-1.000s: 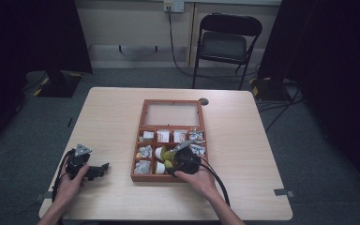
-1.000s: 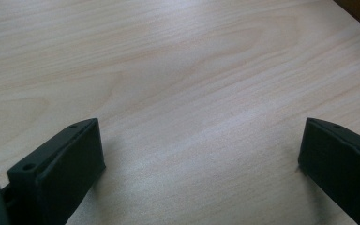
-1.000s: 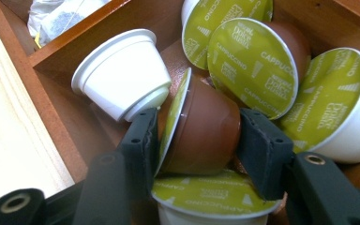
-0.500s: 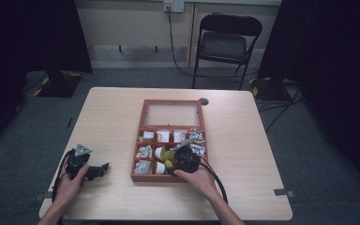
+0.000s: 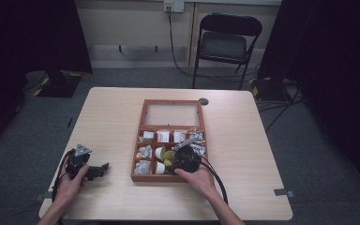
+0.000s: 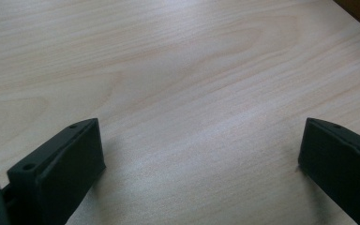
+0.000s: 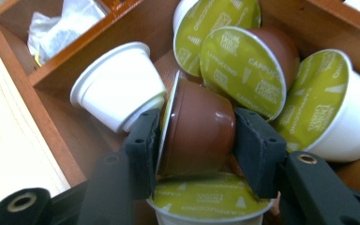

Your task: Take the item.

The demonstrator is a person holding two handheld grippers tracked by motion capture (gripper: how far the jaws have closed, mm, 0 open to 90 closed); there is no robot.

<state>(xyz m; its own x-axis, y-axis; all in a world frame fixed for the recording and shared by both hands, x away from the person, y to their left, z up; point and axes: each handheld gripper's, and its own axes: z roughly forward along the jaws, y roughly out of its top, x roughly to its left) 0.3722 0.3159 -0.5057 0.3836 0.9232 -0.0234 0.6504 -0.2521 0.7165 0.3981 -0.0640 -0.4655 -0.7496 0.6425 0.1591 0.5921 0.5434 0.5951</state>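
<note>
An open wooden box with several compartments lies mid-table. My right gripper reaches into its near middle compartment. In the right gripper view, the right gripper is shut on a brown coffee capsule with a green foil lid; its jaws have just been closing on it. Around it lie a white capsule and several green-lidded capsules. My left gripper rests on the table at the near left. In the left gripper view, the left gripper stands open over bare wood.
The box's glass-paned lid lies open toward the far side. Wrapped sachets fill other compartments. A small dark disc sits beyond the box. A folding chair stands behind the table. A cable trails from each gripper.
</note>
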